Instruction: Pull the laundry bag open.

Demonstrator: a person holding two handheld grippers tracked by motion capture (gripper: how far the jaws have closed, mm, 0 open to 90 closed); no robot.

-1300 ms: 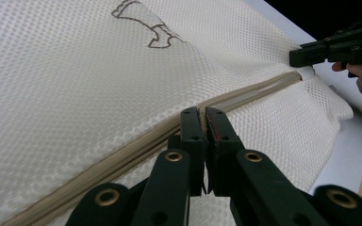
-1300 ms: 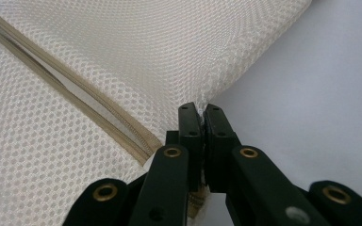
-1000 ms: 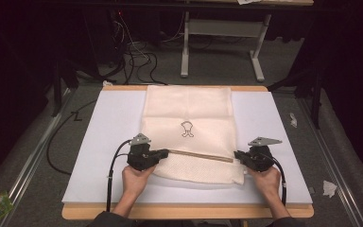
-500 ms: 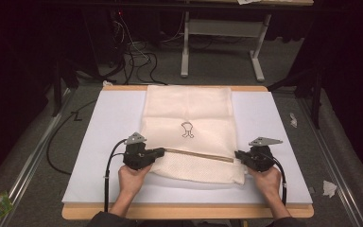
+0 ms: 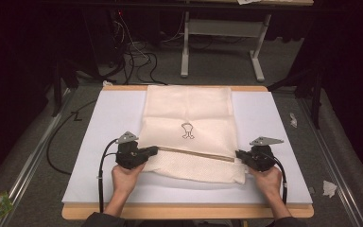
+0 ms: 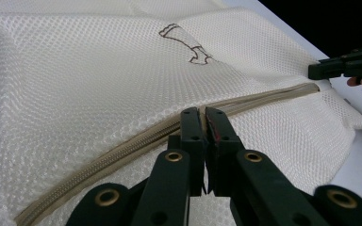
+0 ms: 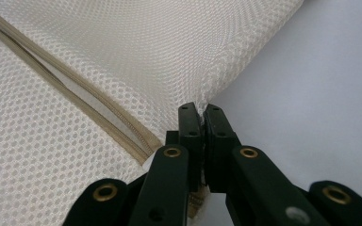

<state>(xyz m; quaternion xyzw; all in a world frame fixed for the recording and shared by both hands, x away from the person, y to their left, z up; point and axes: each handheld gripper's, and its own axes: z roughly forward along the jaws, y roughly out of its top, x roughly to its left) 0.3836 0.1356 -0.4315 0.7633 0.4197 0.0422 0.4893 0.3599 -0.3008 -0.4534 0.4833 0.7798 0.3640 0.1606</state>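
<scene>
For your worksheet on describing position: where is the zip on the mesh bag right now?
In the high view the zip runs across the near part of the mesh bag, from the left gripper to the right gripper, just below the small printed figure.

Your left gripper (image 5: 152, 151) has slid a little toward the left edge of the mesh bag (image 5: 189, 118) along the zipper (image 5: 196, 154), and your left hand (image 5: 125, 176) has gone with it. The tan zipper line now shows longer between your two grippers, and the bag's near-left corner lies a touch flatter.
</scene>
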